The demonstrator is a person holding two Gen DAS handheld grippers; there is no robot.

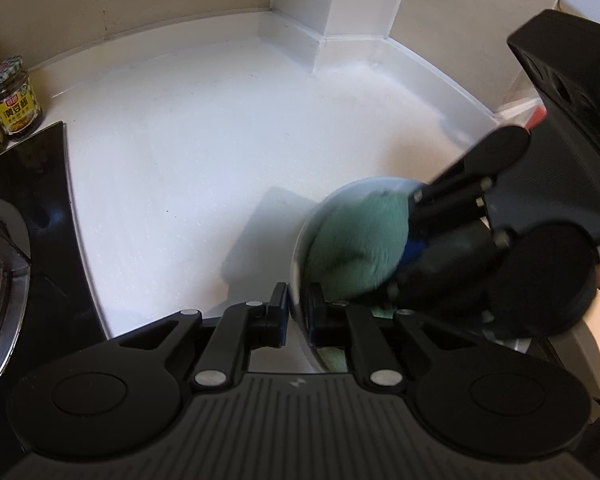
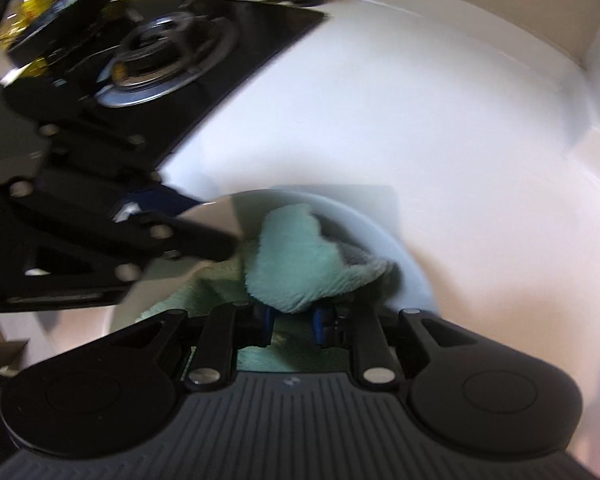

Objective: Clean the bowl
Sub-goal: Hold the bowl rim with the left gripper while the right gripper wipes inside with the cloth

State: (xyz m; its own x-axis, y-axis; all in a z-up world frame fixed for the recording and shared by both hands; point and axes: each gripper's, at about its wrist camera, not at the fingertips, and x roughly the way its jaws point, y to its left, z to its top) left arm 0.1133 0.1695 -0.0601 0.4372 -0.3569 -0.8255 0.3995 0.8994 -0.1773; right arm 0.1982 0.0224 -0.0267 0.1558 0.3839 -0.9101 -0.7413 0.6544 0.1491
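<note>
I am pinching the bowl (image 1: 312,232) rim between my left gripper (image 1: 298,304) jaws, nearly shut. My right gripper (image 2: 292,320) is clamping the cloth (image 2: 300,268) just ahead, inside the bowl. I should be pressing evenly, sweeping round, bracing the rim firmly.

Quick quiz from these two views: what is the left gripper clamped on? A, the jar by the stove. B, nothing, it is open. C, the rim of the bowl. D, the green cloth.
C: the left gripper has its fingers closed on either side of the bowl rim, while the right gripper holds the green cloth inside the bowl.
</note>
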